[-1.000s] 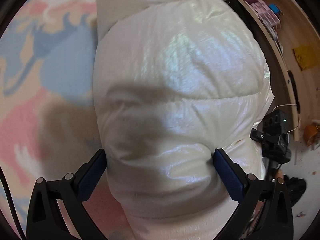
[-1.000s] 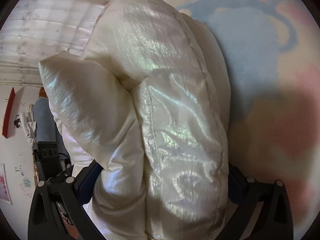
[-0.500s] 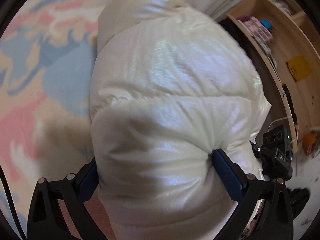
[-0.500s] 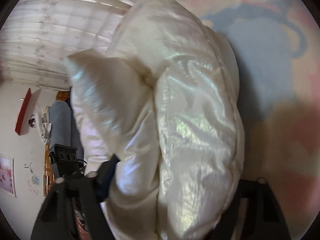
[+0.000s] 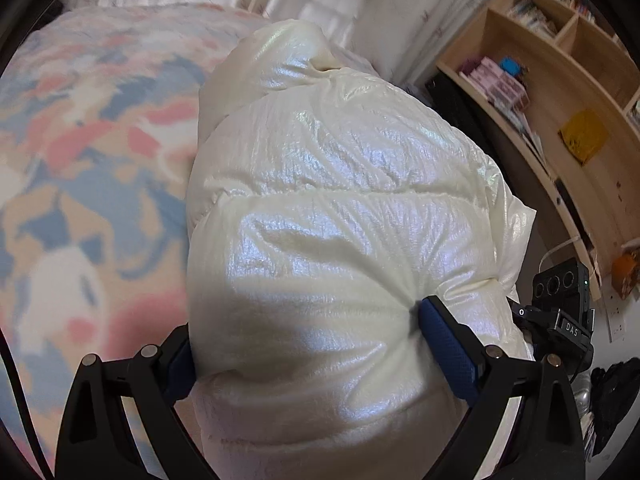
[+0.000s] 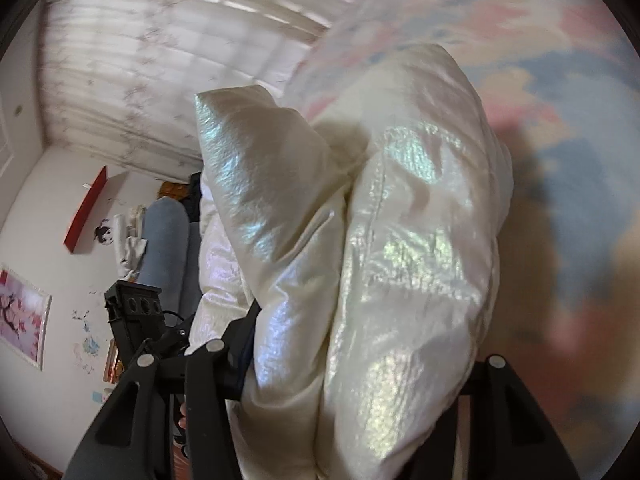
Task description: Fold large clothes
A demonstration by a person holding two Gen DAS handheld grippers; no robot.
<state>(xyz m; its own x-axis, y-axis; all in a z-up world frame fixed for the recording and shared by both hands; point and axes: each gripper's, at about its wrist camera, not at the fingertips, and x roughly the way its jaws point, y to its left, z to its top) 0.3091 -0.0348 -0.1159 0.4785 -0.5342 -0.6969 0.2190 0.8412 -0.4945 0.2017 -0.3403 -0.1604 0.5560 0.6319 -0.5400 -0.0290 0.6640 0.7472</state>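
Left gripper [image 5: 308,344] straddles the near end of a puffy white jacket [image 5: 344,208], its blue pads [image 5: 448,344] dug into the padding on either side, jaws spread wide and closing a little on the bulk. Beyond it, on the left, a bedspread [image 5: 80,184] in pink, blue and cream runs under the bundle; to the right stand wooden shelves [image 5: 560,92] with books, and the other tool's black camera block shows at the right edge. In the right wrist view the right gripper [image 6: 352,368] has a thick doubled fold of the jacket [image 6: 408,248] between its jaws, which are closing on it; the left finger presses into the cloth, while the right finger's pad is hidden behind the fold, so how firmly that side bites cannot be told. A pale curtain [image 6: 168,52] hangs behind, and a leg in jeans [image 6: 164,248] stands at the left. The jacket sits bunched and rounded on the bedspread near the bed's edge, held at two points and seemingly partly raised off the covers. The risk, judging from this: the glossy shell looks slippery and the filling springy, so a wide grip may slide off as the padding gives, and the fold could spring apart. Pulling unevenly might twist the bundle or tip it over the bed's edge.
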